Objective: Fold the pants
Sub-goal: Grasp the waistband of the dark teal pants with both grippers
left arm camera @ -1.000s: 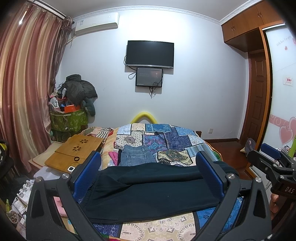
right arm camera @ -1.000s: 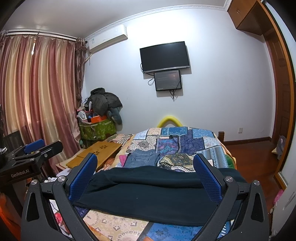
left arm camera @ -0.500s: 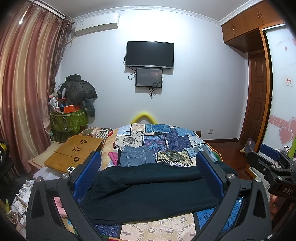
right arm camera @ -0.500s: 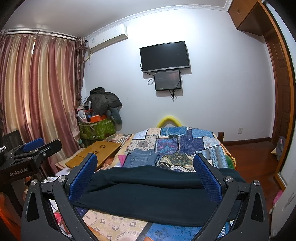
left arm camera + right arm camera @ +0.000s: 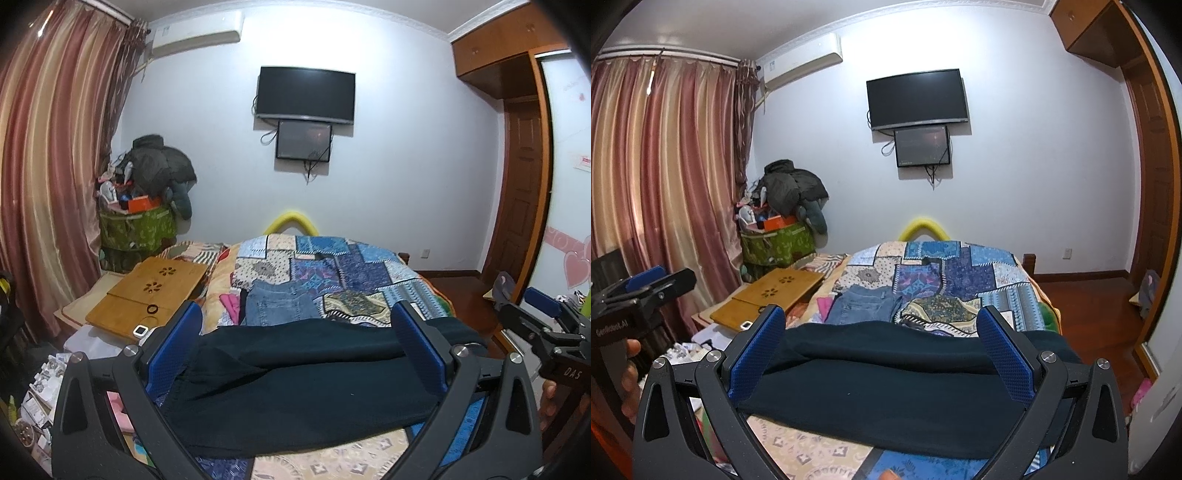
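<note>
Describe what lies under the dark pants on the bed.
The dark pants rest on a patchwork quilt, which shows around them. Folded jeans lie just beyond. Whatever sits directly beneath the pants is covered.

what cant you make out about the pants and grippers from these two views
- Dark pants: near edge is cut off by the frame and the left hand-held gripper body, left wrist view.
- Right hand-held gripper: whether it touches the fabric is unclear, right wrist view.
- Jeans: near part hidden behind the pants.
</note>
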{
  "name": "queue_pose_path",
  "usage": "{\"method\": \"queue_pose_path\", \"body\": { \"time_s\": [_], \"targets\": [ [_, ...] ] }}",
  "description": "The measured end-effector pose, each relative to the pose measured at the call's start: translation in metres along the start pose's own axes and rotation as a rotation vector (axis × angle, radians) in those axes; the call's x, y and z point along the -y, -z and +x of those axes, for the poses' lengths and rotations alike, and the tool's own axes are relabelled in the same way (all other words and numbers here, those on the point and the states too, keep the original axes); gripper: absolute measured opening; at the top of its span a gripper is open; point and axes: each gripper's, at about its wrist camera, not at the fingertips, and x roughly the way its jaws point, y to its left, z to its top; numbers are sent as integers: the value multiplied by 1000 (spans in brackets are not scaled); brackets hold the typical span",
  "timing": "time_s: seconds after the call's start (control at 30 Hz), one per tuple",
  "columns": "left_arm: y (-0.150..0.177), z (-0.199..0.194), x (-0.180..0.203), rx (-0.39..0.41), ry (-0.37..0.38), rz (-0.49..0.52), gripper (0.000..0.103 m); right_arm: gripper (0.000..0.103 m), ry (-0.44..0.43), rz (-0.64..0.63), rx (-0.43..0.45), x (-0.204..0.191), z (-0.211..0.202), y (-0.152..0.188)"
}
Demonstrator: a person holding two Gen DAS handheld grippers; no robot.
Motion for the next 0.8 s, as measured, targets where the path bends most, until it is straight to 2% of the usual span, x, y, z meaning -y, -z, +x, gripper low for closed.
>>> {"method": "queue_pose_path", "body": {
  "time_s": [0.17, 0.43, 0.63, 0.8],
  "targets": [
    [-8, 53, -31, -57, -57, -4, 103, 103, 22, -19, -41, 6, 37, 2],
    [-9, 174, -96, -244, -141, -25, 103, 103, 7, -58, -171, 25, 118, 13],
    [18, 262, -137, -394, -216, 11, 103, 103, -24, -136, -265, 34, 172, 21],
    [53, 335, -170, -560, -228, -2, 103, 100, -73, -166, -358, 45, 220, 30]
  ]
}}
